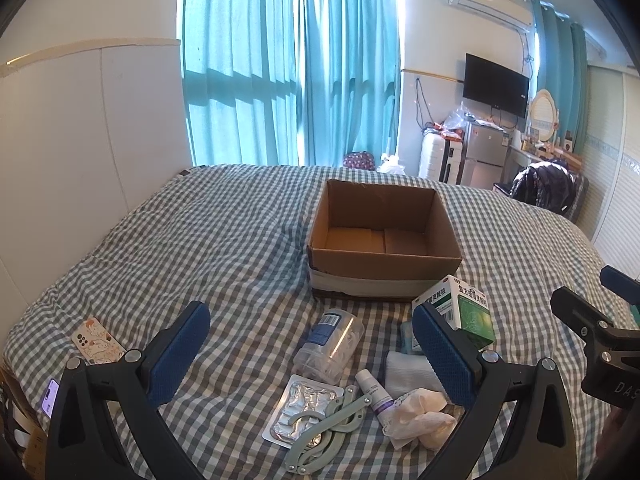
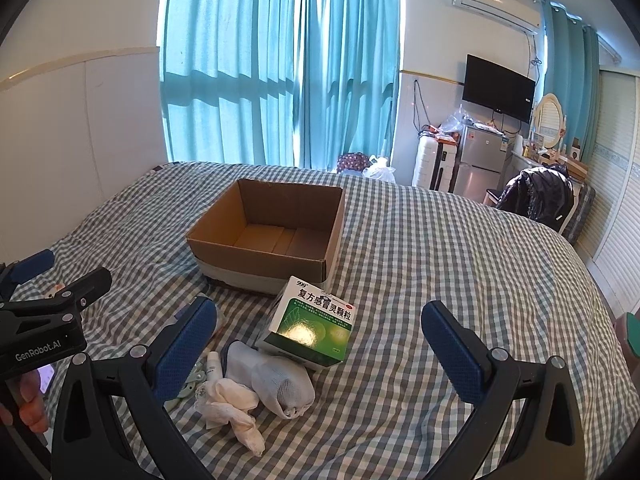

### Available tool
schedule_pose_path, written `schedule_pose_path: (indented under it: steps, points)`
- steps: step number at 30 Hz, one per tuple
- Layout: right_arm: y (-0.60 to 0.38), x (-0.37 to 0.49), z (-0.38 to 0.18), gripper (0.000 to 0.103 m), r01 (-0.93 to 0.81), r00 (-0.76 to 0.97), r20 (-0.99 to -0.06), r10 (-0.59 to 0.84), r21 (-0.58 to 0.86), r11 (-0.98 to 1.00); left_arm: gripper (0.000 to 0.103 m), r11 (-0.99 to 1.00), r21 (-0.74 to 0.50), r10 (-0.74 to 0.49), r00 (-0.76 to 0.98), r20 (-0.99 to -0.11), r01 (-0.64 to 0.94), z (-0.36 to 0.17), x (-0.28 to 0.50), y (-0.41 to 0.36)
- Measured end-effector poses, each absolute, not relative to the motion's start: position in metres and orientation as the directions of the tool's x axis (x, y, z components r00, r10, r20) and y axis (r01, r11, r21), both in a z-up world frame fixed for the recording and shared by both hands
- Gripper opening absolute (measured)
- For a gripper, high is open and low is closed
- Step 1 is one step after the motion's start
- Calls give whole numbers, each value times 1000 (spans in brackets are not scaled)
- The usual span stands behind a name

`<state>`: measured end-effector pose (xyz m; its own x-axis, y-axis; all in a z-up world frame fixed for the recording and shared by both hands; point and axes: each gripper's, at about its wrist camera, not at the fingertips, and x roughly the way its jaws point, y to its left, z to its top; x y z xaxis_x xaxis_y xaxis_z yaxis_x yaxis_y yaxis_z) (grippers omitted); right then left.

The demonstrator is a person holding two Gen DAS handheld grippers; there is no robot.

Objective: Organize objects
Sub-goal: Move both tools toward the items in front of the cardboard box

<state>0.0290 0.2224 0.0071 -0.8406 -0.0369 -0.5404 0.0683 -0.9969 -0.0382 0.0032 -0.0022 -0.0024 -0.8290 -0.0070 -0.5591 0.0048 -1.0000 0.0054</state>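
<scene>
Both wrist views low, sharing cardboard box (image 1: 384, 240)

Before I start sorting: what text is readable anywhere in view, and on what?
"999" and "复方感冒灵颗粒": green medicine box.
"GenRobot.AI": left tongs body.
"DAS", cut off: right tongs body.
Jar, small tube, air conditioner labels: too small to read.

Right tool (image 2: 316, 344) wide apart, med box (image 2: 314, 328) between.
</scene>
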Motion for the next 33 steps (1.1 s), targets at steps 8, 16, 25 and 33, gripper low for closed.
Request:
schedule_pose_path:
  steps: [8,16,25,33]
  points:
    - [222,28,8,103,74,-840,-541,-43,-36,-997,103,-1000,4,-12,-828,-561,11,-4,4,-3]
    - [220,31,9,103,90,-846,-530,-60,-31,-995,103,-1000,17,-18,-827,-562,10,-4,5,-1]
    - [218,31,11,103,97,-845,-531,-67,-29,-995,103,-1000,18,-22,-827,-562,14,-3,4,-2]
    - [214,31,12,103,106,-840,-537,-75,-26,-994,103,-1000,17,-22,-827,-562,15,-3,4,-3]
